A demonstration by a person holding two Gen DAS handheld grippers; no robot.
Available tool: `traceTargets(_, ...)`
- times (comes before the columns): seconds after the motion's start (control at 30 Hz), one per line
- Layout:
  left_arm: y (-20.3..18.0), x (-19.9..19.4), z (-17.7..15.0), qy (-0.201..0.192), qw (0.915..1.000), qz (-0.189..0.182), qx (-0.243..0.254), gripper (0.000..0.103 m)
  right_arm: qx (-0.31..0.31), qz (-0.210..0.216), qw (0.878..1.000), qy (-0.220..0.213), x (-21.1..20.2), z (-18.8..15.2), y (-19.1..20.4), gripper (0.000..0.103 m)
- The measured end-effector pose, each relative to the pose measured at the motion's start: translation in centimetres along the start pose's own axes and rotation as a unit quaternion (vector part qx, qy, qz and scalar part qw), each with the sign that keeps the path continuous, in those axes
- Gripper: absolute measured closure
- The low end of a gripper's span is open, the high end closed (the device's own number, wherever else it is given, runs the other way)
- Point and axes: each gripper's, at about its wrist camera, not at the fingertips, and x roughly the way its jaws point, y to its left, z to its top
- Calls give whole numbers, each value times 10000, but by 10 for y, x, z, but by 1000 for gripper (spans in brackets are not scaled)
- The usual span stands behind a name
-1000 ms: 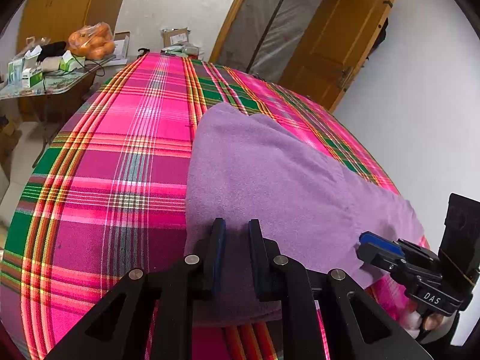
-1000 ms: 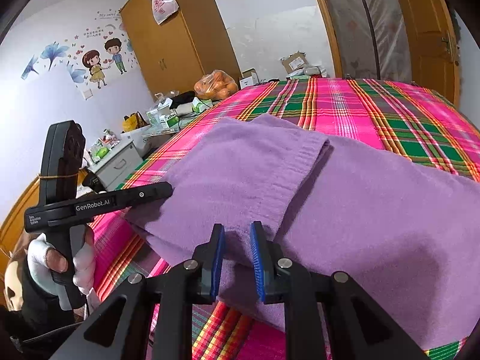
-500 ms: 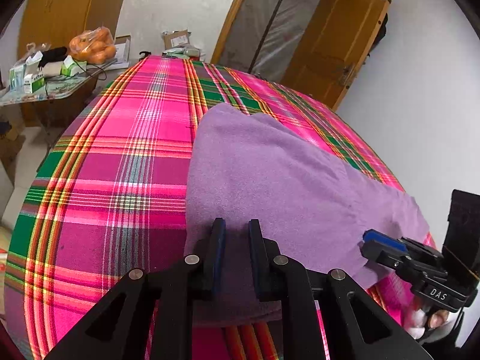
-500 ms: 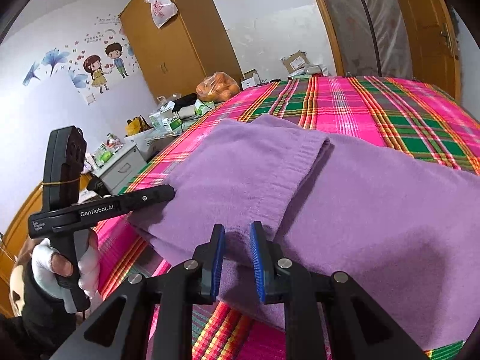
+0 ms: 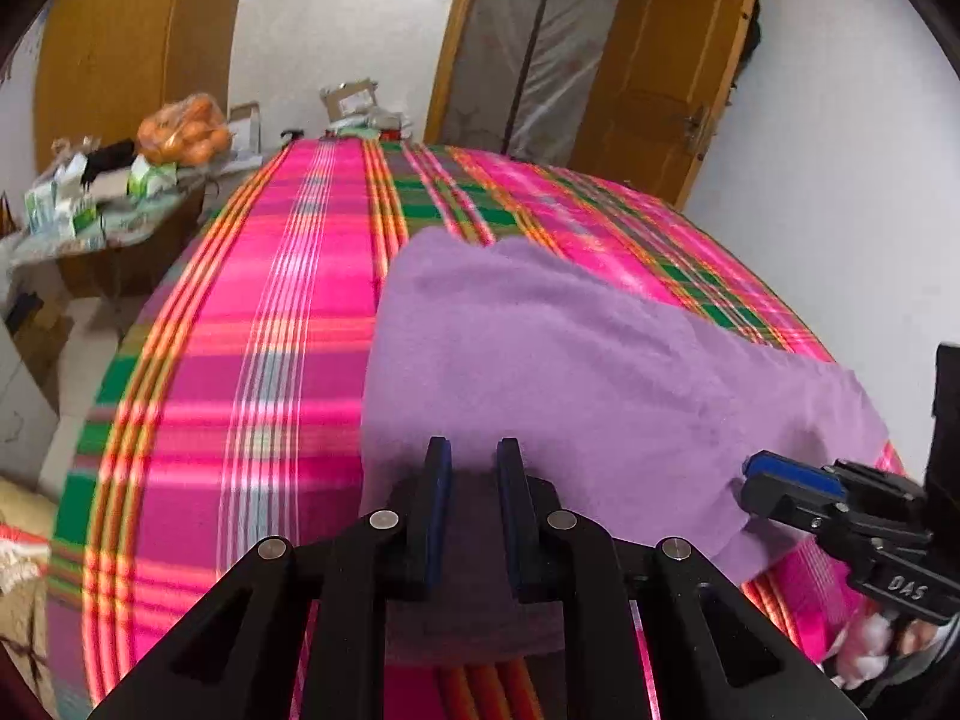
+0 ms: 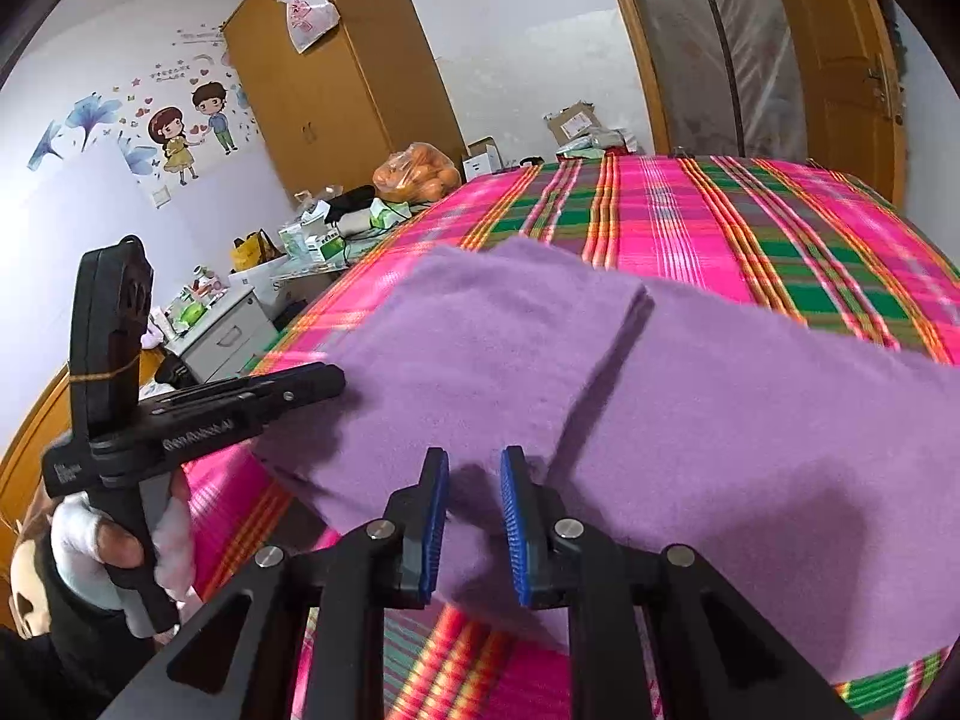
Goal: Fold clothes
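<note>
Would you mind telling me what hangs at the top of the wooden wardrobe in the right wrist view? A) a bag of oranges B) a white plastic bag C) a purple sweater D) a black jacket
B: a white plastic bag with red print hangs from the top of the wardrobe; the oranges sit lower, on the side table, and the purple sweater lies on the bed.

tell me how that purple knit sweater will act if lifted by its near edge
The soft purple knit sweater will probably go floppy and sag, since it already drapes in folded layers. Its fuzzy surface looks grippy, not slippery. It could drag across the pink plaid bedsheet and unfold.
</note>
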Motion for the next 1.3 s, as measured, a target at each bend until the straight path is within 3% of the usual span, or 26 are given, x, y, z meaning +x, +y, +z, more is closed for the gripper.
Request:
traceTargets(0.17,7,11,20,-132,9996,235,-5,87,-70,-147,9998,124,25,17,-2,85)
traceTargets(0.37,22,30,21,334,9987,57,-382,87,181,34,9995,271,43,19,-15,86)
traceTargets(0.93,15,34,17,387,9985,156,-356,87,541,177,9983,133,38,24,-20,86)
traceTargets(1.03,14,34,17,389,9985,169,-343,87,601,181,9976,281,48,26,-23,86)
traceTargets(1.2,16,34,17,387,9985,138,-371,87,958,351,9943,313,51,34,-36,92)
traceTargets(1.3,16,33,17,387,9985,144,-364,87,924,141,9955,141,47,45,-43,92)
